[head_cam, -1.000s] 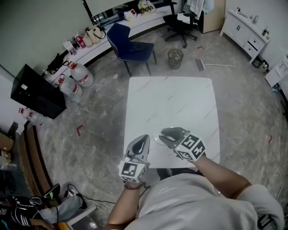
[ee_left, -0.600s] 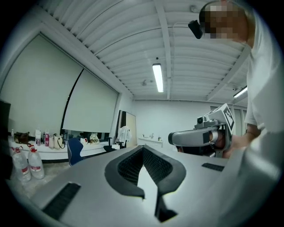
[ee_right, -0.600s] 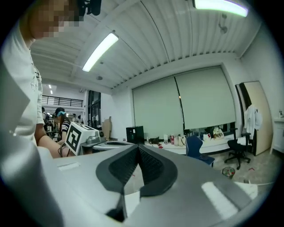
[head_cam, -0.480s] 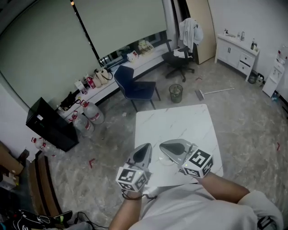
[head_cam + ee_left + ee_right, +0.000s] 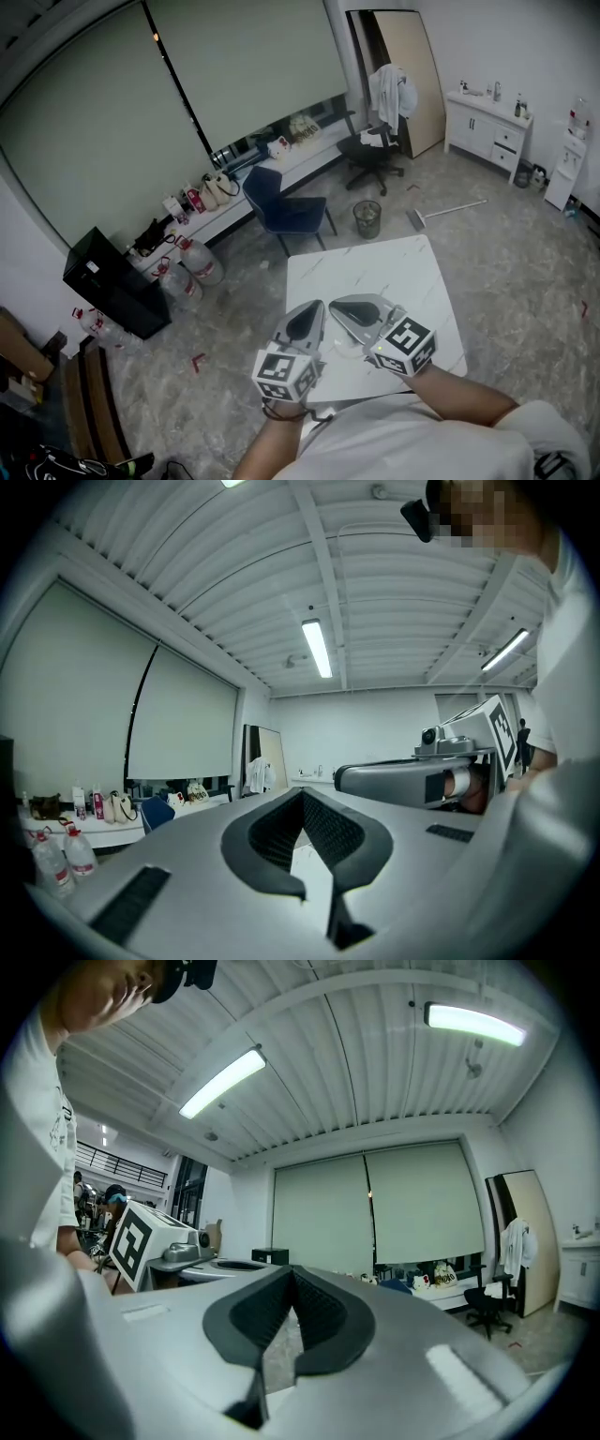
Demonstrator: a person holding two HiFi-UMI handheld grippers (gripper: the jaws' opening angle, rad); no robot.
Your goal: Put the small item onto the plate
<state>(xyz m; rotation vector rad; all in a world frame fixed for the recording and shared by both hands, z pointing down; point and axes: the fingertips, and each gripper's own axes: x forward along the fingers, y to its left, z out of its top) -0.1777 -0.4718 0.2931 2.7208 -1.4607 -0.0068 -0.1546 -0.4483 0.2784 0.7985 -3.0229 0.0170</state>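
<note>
Head view: the left hand-held gripper (image 5: 315, 307) and the right hand-held gripper (image 5: 339, 309) hover together over the white marble square desk (image 5: 394, 272); the small item and plate cannot be made out.
Left gripper view: the jaws are pressed together and empty.
Right gripper view: the same.

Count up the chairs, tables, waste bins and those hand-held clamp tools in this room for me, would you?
Chairs: 2 (dark blue padded chair, black wheeled office chair)
Tables: 1 (white marble-look square table)
Waste bins: 1 (round wire mesh bin)
Hand-held grippers: 2 (grey left gripper, grey right gripper, both shut, holding nothing)
Total: 6
</note>
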